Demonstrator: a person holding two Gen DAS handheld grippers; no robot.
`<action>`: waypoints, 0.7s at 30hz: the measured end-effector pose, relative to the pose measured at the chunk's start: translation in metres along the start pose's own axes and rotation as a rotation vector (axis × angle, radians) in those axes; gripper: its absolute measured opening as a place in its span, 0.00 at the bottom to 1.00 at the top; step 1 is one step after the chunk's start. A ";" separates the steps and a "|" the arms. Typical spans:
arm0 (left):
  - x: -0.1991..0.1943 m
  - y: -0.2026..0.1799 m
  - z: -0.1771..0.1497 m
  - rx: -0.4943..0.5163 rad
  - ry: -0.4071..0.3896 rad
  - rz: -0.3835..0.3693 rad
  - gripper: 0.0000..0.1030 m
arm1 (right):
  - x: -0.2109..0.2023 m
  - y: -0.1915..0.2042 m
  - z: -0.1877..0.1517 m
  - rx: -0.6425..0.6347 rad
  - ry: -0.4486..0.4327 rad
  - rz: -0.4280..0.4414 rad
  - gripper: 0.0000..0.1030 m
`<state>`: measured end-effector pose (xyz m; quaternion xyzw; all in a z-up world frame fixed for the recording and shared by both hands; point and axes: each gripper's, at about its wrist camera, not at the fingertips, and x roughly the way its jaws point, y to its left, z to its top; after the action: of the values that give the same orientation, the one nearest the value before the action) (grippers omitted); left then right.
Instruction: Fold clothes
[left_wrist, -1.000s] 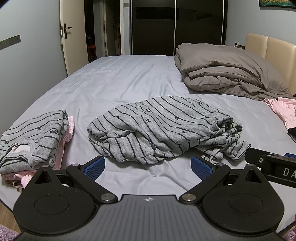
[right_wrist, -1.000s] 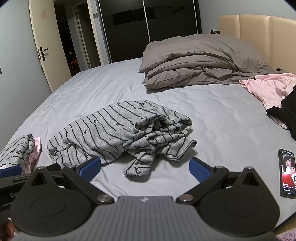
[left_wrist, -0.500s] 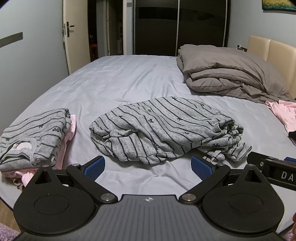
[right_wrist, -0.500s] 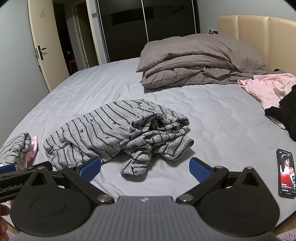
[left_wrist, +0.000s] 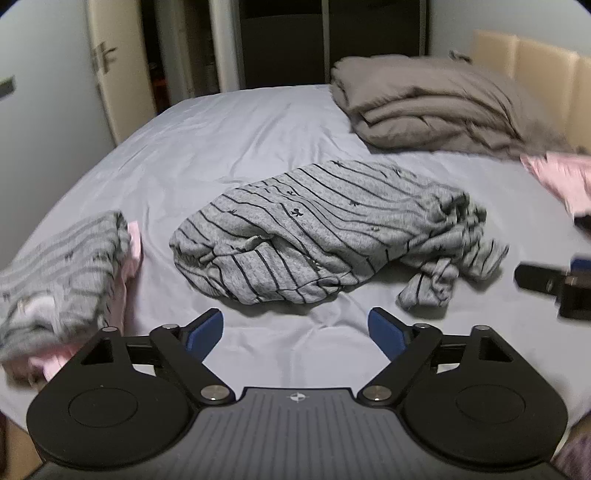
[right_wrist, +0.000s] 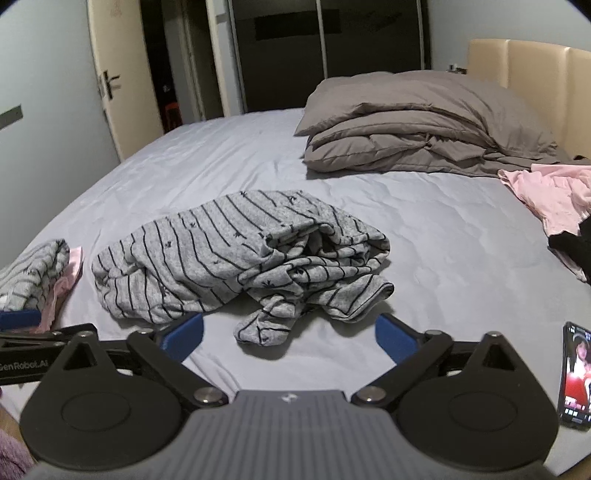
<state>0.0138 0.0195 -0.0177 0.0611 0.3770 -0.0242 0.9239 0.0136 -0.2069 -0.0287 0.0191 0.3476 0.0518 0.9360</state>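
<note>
I want a clean edge before folding, so I aim my left gripper (left_wrist: 295, 328) at the hem on the near-left side of the crumpled striped garment (left_wrist: 325, 229), mid-bed, not its bunched right end. It hovers low over the sheet, jaws spread wide, empty. My right gripper (right_wrist: 290, 334) sits level alongside, equally wide and empty, near the trailing sleeve (right_wrist: 264, 326).

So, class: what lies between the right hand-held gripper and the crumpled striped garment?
Only bare sheet between right hand-held gripper and striped garment, in the right wrist view.
</note>
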 end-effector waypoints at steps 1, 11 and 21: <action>0.002 0.001 0.001 0.027 0.000 0.009 0.81 | 0.003 -0.001 0.002 -0.015 0.006 0.003 0.88; 0.049 -0.012 0.001 0.295 -0.004 -0.037 0.79 | 0.036 -0.011 0.024 -0.159 0.062 0.040 0.84; 0.107 -0.028 -0.002 0.524 -0.005 -0.063 0.79 | 0.107 -0.036 0.021 -0.208 0.141 0.077 0.85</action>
<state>0.0864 -0.0076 -0.0967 0.2866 0.3572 -0.1497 0.8763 0.1108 -0.2305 -0.0851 -0.0686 0.4044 0.1245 0.9035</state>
